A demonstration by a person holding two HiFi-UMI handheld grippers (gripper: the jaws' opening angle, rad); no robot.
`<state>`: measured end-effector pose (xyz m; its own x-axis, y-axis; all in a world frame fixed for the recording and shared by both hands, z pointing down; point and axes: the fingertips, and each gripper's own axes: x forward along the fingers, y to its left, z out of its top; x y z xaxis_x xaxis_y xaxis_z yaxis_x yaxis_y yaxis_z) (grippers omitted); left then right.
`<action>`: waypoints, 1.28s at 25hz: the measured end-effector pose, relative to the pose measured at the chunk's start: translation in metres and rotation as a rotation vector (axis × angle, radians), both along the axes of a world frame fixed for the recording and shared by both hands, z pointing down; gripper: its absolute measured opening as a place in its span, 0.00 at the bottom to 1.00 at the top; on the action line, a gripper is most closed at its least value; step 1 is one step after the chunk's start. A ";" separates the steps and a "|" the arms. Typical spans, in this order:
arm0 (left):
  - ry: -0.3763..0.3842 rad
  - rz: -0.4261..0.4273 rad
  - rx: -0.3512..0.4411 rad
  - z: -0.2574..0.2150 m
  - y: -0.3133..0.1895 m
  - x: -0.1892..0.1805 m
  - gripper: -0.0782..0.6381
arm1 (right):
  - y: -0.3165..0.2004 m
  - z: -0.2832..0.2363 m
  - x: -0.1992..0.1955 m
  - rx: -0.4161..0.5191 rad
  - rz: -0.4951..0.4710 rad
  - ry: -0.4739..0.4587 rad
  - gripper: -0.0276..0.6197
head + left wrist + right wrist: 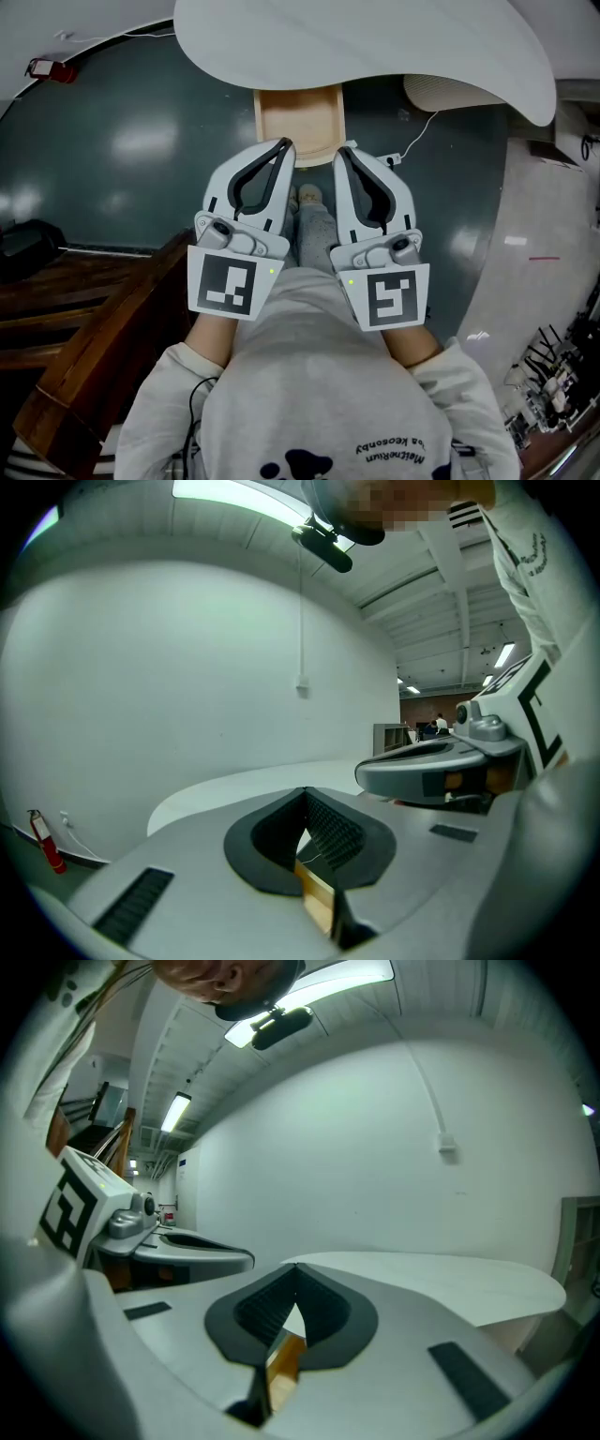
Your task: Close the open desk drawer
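Note:
The open light-wood drawer (298, 120) juts out from under the white desk top (375, 47) in the head view. My left gripper (285, 146) and right gripper (339, 152) are held side by side just in front of the drawer's near edge, both pointing at it. Each is shut with nothing between its pads. In the left gripper view the closed tips (305, 794) meet before the desk top (244, 789), and a strip of drawer wood (317, 897) shows below them. The right gripper view shows the same: closed tips (297, 1269) and wood (284, 1363) beneath.
A dark wooden chair (103, 328) stands at my left, a black bag (28, 246) beyond it. My legs and feet (311, 214) lie between the grippers. A white cable (417, 131) and a ribbed white object (450, 91) sit right of the drawer. A red extinguisher (47, 68) leans far left.

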<state>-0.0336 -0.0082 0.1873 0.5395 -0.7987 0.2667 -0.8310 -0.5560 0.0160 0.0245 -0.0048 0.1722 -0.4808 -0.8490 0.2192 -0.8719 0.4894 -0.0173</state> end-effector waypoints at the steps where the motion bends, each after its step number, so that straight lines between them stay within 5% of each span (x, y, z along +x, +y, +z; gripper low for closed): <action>1: 0.003 0.003 -0.005 0.005 -0.001 0.001 0.12 | -0.001 0.004 0.000 -0.001 0.001 0.003 0.07; 12: -0.004 0.055 -0.049 0.057 -0.002 0.006 0.12 | -0.006 0.050 -0.002 0.008 -0.004 0.051 0.07; 32: -0.024 0.057 -0.130 0.144 -0.004 -0.001 0.12 | -0.007 0.148 0.001 -0.131 0.006 0.042 0.07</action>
<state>-0.0342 -0.0120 0.3311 0.5751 -0.7250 0.3790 -0.7993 -0.5967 0.0714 0.0255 -0.0119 0.3200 -0.4636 -0.8147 0.3483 -0.8763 0.4798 -0.0438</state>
